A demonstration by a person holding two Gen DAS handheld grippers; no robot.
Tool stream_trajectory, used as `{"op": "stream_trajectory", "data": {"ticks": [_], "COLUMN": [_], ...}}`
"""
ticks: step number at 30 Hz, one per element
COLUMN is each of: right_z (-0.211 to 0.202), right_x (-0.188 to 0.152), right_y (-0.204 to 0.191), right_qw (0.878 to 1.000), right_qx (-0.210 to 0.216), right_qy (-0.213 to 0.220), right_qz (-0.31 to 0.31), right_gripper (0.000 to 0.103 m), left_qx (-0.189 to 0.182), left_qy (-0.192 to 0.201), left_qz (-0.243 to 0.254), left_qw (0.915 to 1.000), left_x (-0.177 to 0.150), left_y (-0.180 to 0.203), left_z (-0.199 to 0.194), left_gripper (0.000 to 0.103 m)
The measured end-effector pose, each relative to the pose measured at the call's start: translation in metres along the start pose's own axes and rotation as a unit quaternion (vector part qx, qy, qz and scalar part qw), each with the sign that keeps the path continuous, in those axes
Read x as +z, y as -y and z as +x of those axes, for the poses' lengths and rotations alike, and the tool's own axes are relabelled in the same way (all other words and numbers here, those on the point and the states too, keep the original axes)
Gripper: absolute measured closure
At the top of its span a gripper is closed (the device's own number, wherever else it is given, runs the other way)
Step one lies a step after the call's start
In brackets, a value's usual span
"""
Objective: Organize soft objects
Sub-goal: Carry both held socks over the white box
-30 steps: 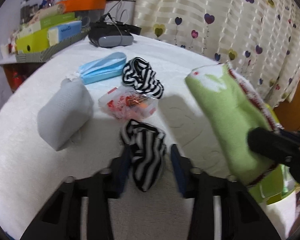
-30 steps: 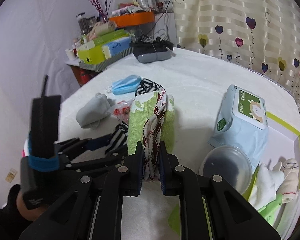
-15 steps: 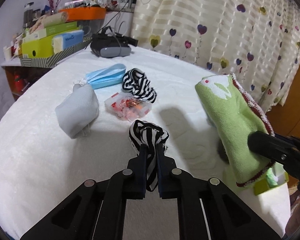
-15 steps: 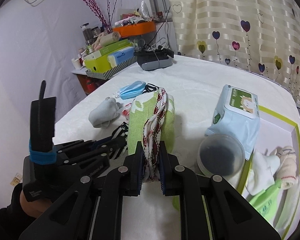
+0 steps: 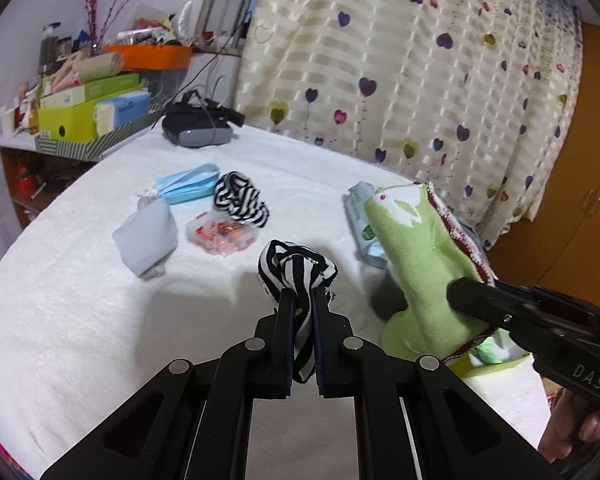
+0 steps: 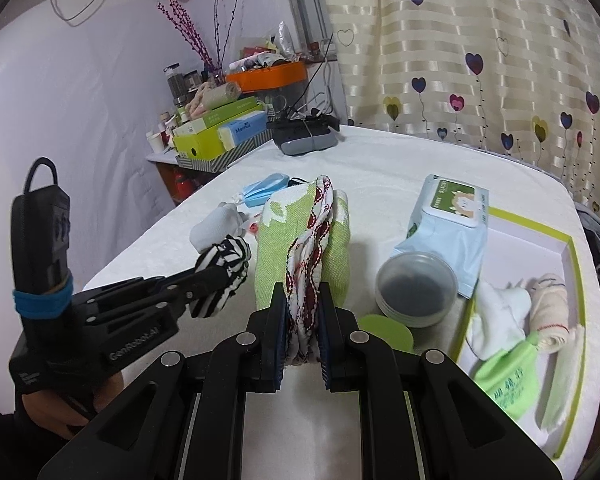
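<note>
Both cloths now held and lifted
My left hand-held gripper (image 5: 302,312) has just clamped the striped sock (image 5: 298,270); right hand-held gripper (image 6: 303,312) grips the green cloth (image 6: 302,240); the white box (image 6: 536,240) comes next, I judge.

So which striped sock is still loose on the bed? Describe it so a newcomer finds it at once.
Start from the white bed cover and find the blue face mask near its far side. The loose striped sock lies crumpled just right of it, above the packet of red sweets. Unlike its twin, pinched in the left claw, it rests flat on the cover.
</note>
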State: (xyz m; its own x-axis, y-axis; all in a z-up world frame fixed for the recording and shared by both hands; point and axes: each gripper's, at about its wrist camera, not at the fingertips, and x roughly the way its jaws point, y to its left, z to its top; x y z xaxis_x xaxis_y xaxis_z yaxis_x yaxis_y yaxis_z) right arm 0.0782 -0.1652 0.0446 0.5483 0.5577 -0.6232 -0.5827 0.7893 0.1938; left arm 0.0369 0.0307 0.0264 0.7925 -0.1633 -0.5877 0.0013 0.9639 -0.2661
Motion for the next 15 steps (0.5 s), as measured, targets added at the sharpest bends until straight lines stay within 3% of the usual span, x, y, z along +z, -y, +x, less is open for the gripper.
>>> {"op": "stream_trajectory", "data": {"ticks": [15], "right_z": [-0.048], "right_x": [-0.022], "right_y": [0.027], "right_qw": [0.999], "right_qx": [-0.019], "right_qy": [0.032], "right_qz": [0.028], "right_gripper": [0.089], "left_qx": [-0.047], "left_qy": [0.017], "left_qz": [0.04], "left_qw": [0.9979], "left_x": [-0.005], "left_y": [0.051], "left_z": [-0.02], "left_gripper": [0.095]}}
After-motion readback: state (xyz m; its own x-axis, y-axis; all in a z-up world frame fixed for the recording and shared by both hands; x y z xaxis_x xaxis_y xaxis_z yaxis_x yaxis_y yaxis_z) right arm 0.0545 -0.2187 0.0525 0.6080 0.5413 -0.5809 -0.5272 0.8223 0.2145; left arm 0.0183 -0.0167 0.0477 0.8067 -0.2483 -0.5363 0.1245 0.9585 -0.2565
